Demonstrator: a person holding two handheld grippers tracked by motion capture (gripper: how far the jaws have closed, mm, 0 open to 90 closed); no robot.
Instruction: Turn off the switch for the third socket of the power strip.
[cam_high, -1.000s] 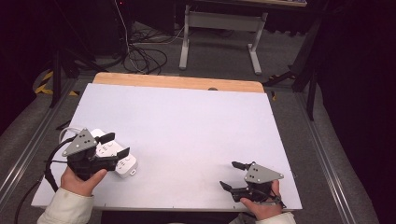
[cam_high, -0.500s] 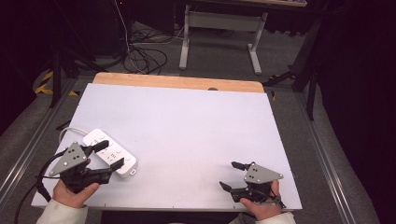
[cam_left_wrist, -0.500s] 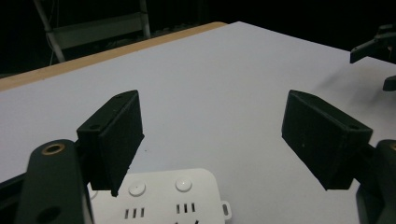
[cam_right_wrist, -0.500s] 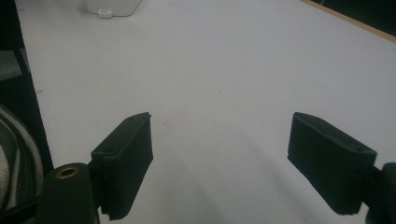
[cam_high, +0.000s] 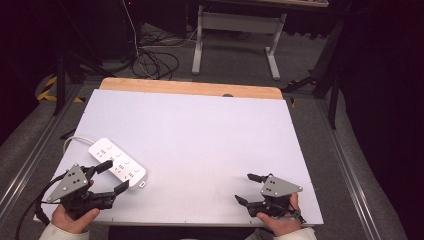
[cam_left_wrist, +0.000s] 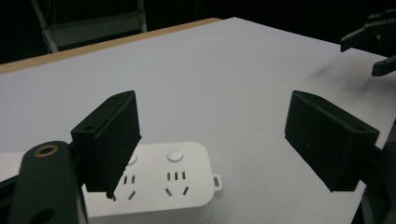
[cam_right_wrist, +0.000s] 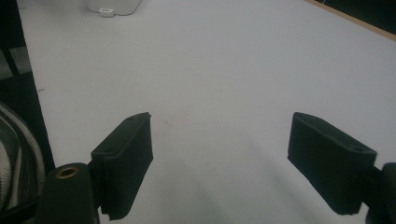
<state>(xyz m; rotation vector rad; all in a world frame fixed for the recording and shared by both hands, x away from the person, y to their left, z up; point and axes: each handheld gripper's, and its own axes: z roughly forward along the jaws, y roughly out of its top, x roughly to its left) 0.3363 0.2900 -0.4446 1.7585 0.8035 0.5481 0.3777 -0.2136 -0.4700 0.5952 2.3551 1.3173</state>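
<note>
A white power strip (cam_high: 117, 164) lies flat on the white table (cam_high: 200, 130), near the front left, with its cord (cam_high: 74, 142) curling off to the left. My left gripper (cam_high: 116, 176) sits just behind the strip's near end. Its jaws have just been opening, they stand wide, and the pads touch nothing. In the left gripper view the strip (cam_left_wrist: 173, 186) lies low, in front of the left gripper (cam_left_wrist: 217, 135). My right gripper (cam_high: 244, 187) rests open and empty near the front right edge. In the right gripper view the right gripper (cam_right_wrist: 233, 163) spans bare table.
The table's far edge is a wooden strip (cam_high: 190, 89). Behind it are floor cables (cam_high: 150, 60) and a desk frame (cam_high: 235, 35). The strip's end (cam_right_wrist: 114, 5) shows at the top of the right gripper view. The right gripper (cam_left_wrist: 373, 42) shows far off in the left gripper view.
My left gripper has drawn back toward the table's near left corner and sunk a little, uncovering the power strip, which now lies free. The right gripper has stayed put.
</note>
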